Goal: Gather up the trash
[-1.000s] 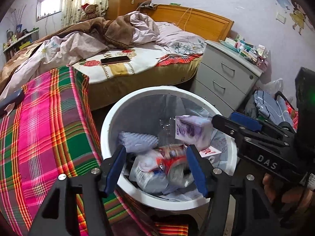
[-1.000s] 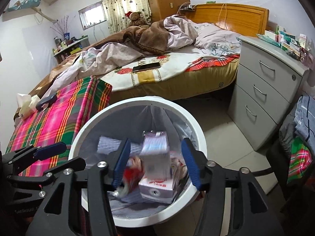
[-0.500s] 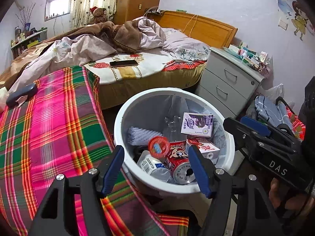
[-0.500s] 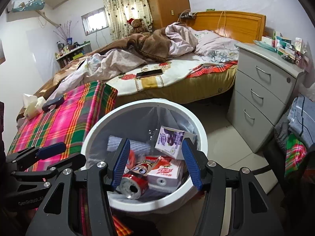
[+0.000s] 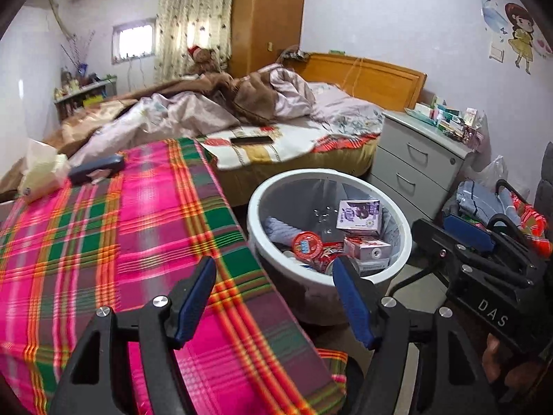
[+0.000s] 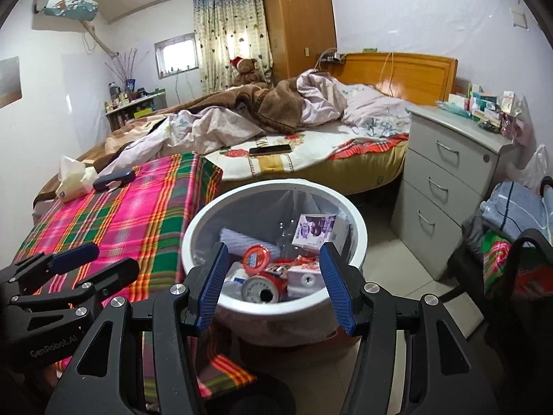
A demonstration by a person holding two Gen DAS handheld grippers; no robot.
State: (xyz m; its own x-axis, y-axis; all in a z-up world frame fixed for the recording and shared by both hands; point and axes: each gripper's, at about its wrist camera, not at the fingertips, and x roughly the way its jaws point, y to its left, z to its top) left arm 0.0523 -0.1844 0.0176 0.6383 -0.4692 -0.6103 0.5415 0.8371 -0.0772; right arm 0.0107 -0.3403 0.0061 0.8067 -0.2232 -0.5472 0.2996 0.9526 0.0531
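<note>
A white round trash bin (image 5: 259, 190) (image 6: 359, 238) stands on the floor beside the plaid table. In it lie a purple carton (image 5: 359, 212) (image 6: 314, 230), a red can (image 6: 264, 285), a red-lidded cup (image 5: 307, 245) (image 6: 256, 255) and a small white-red box (image 5: 368, 247) (image 6: 304, 276). My left gripper (image 5: 276, 287) is open and empty, above the table's edge and back from the bin. My right gripper (image 6: 274, 271) is open and empty, just above and in front of the bin's near rim.
A pink-green plaid cloth covers the table (image 5: 103, 235) (image 6: 114, 214) at left, with a tissue pack (image 5: 38, 173) (image 6: 74, 178) and a dark case (image 5: 96, 169) (image 6: 114, 178) at its far end. An unmade bed (image 6: 276, 128) with a phone (image 6: 269, 149) lies behind. Grey drawers (image 6: 446, 180) stand right.
The purple carton dropped from the right gripper into the bin and settled. Both grippers have pulled up and back from the bin, the left one shifting over the table edge.
</note>
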